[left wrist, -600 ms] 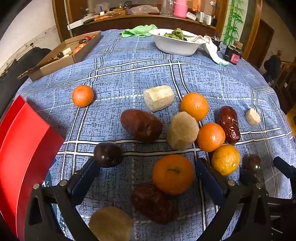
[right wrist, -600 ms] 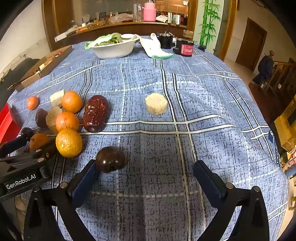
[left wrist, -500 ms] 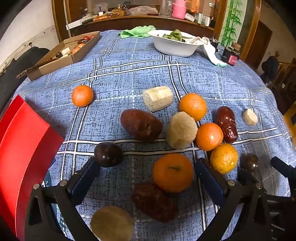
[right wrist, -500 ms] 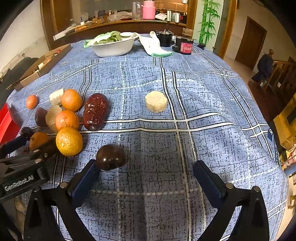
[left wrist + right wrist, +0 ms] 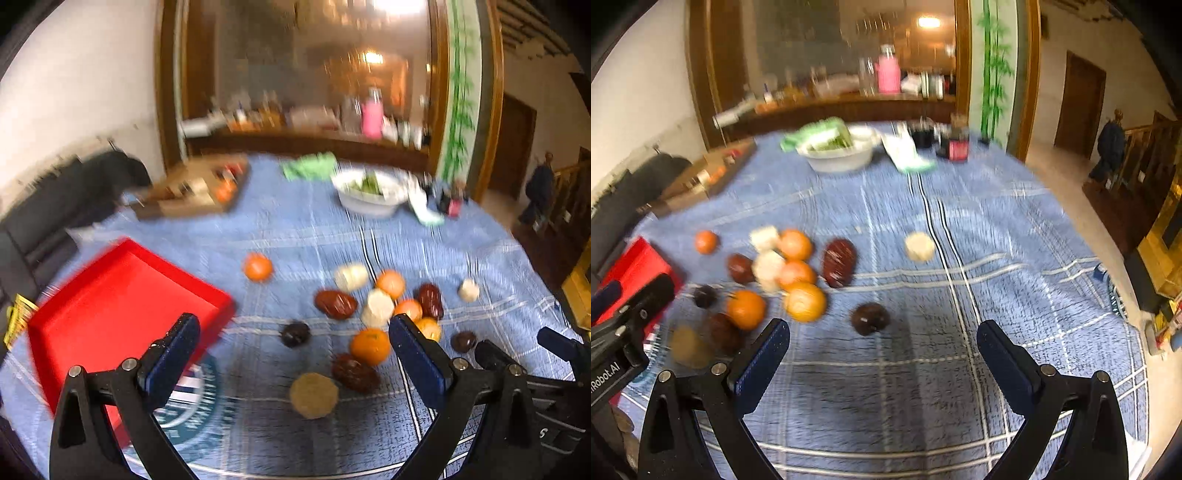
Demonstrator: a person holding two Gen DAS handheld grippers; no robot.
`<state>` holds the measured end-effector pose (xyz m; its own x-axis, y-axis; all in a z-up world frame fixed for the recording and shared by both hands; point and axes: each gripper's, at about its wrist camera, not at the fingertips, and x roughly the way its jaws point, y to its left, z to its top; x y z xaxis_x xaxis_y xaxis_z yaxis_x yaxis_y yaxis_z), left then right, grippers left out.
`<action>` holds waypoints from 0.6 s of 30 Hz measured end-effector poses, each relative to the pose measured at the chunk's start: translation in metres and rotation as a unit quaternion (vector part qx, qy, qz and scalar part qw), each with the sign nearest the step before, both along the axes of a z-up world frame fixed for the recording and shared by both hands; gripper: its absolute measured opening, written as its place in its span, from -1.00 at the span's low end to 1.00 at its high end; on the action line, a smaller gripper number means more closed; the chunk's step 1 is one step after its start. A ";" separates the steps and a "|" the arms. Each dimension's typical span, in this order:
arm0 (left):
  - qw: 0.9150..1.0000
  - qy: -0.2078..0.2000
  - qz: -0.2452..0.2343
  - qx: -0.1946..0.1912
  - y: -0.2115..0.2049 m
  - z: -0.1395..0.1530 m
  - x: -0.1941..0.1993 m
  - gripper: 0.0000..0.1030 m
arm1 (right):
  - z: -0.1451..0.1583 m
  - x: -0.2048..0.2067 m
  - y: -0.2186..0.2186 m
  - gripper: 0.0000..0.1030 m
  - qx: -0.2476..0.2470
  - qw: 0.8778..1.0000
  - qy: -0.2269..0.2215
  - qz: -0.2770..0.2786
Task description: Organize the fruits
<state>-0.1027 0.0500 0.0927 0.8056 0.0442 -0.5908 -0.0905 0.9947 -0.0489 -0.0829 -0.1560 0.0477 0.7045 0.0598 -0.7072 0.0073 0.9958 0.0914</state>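
Both views blurred, fine detail lost. Left tongs (image 5: 291,341) spread wide, nothing between the pads, held above the blue checked table (image 5: 303,229) near its near edge. Right tongs (image 5: 882,341) likewise spread wide and empty, over a bare stretch of cloth toward the table's right side. Fruit lies loose in a cluster on the near half of the table: a large orange (image 5: 370,346) with a dark red date (image 5: 355,372) touching it on the near side, and a tan round piece (image 5: 314,395) just beside that, closest to the near edge. Farther in, three more oranges, a pale peeled chunk (image 5: 377,308), a pale log-shaped piece (image 5: 351,277) and two more red dates are bunched close, several touching. A small dark round fruit (image 5: 294,334) sits a little apart on the cluster's left; another dark round fruit (image 5: 870,318) lies on its right, ahead of the right tongs. A lone small orange (image 5: 258,266) sits apart toward the left edge; a lone pale piece (image 5: 919,246) sits apart toward the right. Red tray (image 5: 110,306) at the near left corner, nothing seen in it. Far edge: white bowl (image 5: 369,197) with greens, green cloth (image 5: 309,167), cardboard box (image 5: 192,192) on the far left.
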 end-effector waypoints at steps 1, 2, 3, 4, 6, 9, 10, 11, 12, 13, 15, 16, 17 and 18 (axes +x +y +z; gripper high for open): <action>1.000 -0.014 0.009 0.010 0.000 0.008 -0.008 0.98 | 0.005 -0.008 0.004 0.99 -0.002 1.000 -0.018 -0.001; 1.000 -0.014 0.014 0.018 -0.003 0.012 -0.010 0.98 | 0.010 -0.015 0.008 0.99 -0.005 0.999 -0.032 0.000; 1.000 -0.018 0.018 0.016 -0.002 0.015 -0.013 0.98 | 0.013 -0.017 0.010 0.99 -0.008 0.999 -0.042 0.001; 0.999 -0.027 0.021 0.020 -0.002 0.019 -0.020 0.99 | 0.016 -0.022 0.014 0.99 -0.012 0.999 -0.052 0.005; 0.998 -0.042 0.017 0.032 -0.008 0.022 -0.029 0.99 | 0.022 -0.031 0.023 0.99 -0.024 0.997 -0.072 0.008; 0.999 -0.025 0.007 0.021 -0.013 0.021 -0.031 0.99 | 0.027 -0.040 0.031 0.99 -0.033 0.996 -0.085 0.015; 0.999 -0.026 0.006 0.023 -0.016 0.019 -0.031 0.99 | 0.028 -0.041 0.032 0.99 -0.034 0.995 -0.087 0.018; 0.999 -0.029 0.006 0.032 -0.019 0.020 -0.034 0.99 | 0.029 -0.042 0.033 0.99 -0.035 0.995 -0.088 0.020; 0.999 -0.027 0.003 0.038 -0.022 0.019 -0.034 0.99 | 0.029 -0.043 0.034 0.99 -0.038 0.995 -0.089 0.022; 0.999 -0.024 -0.001 0.044 -0.024 0.018 -0.035 0.99 | 0.028 -0.043 0.034 0.99 -0.040 0.995 -0.089 0.023; 0.999 -0.020 -0.003 0.039 -0.023 0.016 -0.035 0.99 | 0.026 -0.044 0.034 0.99 -0.042 0.995 -0.087 0.024; 0.999 -0.015 -0.002 0.043 -0.024 0.015 -0.033 0.99 | 0.025 -0.044 0.033 0.99 -0.041 0.995 -0.085 0.024; 0.999 -0.011 -0.002 0.045 -0.024 0.013 -0.032 0.99 | 0.023 -0.044 0.033 0.99 -0.039 0.996 -0.082 0.024; 0.999 -0.008 -0.001 0.047 -0.023 0.011 -0.030 0.99 | 0.021 -0.042 0.032 0.99 -0.037 0.996 -0.077 0.024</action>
